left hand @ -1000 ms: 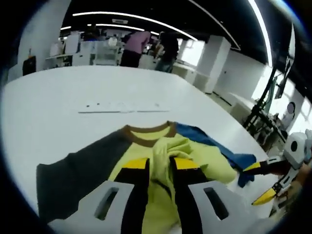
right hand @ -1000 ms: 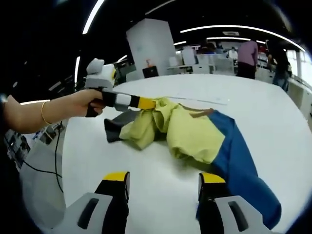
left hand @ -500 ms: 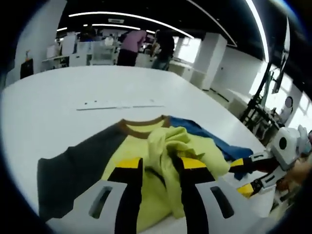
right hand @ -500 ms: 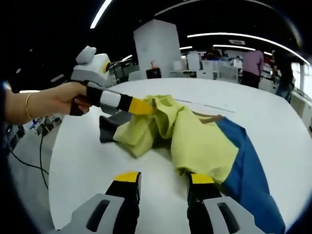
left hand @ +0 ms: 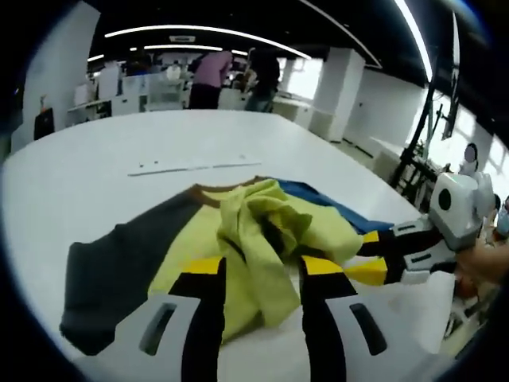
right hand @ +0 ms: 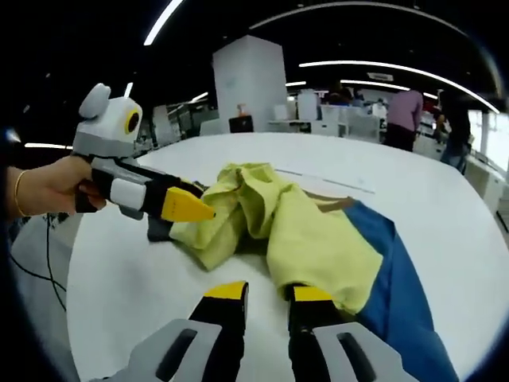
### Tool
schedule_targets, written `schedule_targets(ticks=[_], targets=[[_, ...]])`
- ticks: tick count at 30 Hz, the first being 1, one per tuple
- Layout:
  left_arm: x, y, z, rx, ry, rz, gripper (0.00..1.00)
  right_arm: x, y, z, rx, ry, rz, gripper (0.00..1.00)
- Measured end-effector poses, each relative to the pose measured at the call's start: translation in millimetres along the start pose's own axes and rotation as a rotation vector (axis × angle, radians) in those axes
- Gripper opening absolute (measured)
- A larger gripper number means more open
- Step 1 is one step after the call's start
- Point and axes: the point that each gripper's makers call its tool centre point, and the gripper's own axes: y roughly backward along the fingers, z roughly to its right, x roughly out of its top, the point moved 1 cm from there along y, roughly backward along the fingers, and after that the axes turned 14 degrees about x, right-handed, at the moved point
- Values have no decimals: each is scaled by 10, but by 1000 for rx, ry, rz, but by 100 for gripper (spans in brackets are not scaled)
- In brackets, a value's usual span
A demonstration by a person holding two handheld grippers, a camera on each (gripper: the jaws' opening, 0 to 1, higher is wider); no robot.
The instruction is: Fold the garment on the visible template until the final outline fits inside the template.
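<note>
A crumpled garment (left hand: pixel 238 239) lies on a white round desk (left hand: pixel 95 175); it has a yellow-green body, a dark grey sleeve toward nine o'clock in the left gripper view, a blue sleeve toward three o'clock, and a brown collar at the far side. In the right gripper view the same garment (right hand: pixel 318 239) sits in the middle of the desk (right hand: pixel 445 199), its blue sleeve trailing toward five o'clock. The left tongs (left hand: pixel 258 267) rise from six o'clock, standing open with a fold of yellow fabric lying between the yellow tips; whether they grip it cannot be told. In the right gripper view the left tongs (right hand: pixel 191 207) come in from nine o'clock, held by a hand (right hand: pixel 48 187) wearing a bracelet, tip just beside the cloth's edge. The right tongs (right hand: pixel 266 290) are narrow, their tips at the yellow hem; whether they pinch it cannot be told. In the left gripper view the right tongs (left hand: pixel 374 263) enter from three o'clock, beside the garment. A thin pale strip (left hand: pixel 191 165) lies on the desk beyond the collar. People (left hand: pixel 211 76) stand at far benches at twelve o'clock.
</note>
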Motion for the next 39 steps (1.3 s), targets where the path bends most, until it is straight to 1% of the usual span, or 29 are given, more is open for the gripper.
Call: schedule_targets(ticks=[3, 5, 9, 10, 12, 14, 16, 17, 20, 22, 25, 27, 32, 35, 37, 39], targets=[[-78, 18, 9, 24, -45, -10, 30, 17, -6, 7, -5, 4, 5, 10], [-97, 21, 20, 29, -52, -10, 27, 21, -11, 21, -11, 4, 5, 9], [-143, 19, 0, 57, -87, -18, 21, 35, -8, 47, -24, 3, 11, 5], [-151, 16, -1, 58, -88, -18, 19, 38, -8, 49, -25, 3, 13, 3], [-175, 19, -11, 66, -91, -27, 11, 60, -1, 60, -28, -1, 21, 0], [-217, 23, -43, 85, -117, -45, 5, 97, 20, 62, -23, -16, 36, 0], [-215, 49, -37, 74, -114, -39, 2, 139, 55, 55, -13, -19, 47, 0], [-201, 71, -31, 65, -97, -32, 1, 159, 74, 54, -11, -20, 51, 0], [-175, 117, -58, 63, -85, -26, 0, 263, 171, 44, 5, -28, 74, 0], [-137, 170, -69, 58, -69, -16, 0, 326, 242, 42, 13, -34, 83, 0], [-72, 254, -86, 50, -67, 6, 0, 409, 343, 37, 26, -49, 91, 0], [-34, 326, -95, 40, -66, 16, 0, 466, 414, 19, 43, -87, 103, 0], [37, 513, -145, 24, -77, 35, 0, 569, 577, 23, 64, -125, 124, 0], [71, 589, -179, 20, -71, 41, 0, 614, 663, 47, 67, -153, 125, 0], [97, 668, -184, 10, -73, 47, 0, 641, 724, 26, 84, -196, 127, 0], [98, 754, -179, -2, -93, 48, 0, 670, 788, 17, 99, -221, 137, 0]])
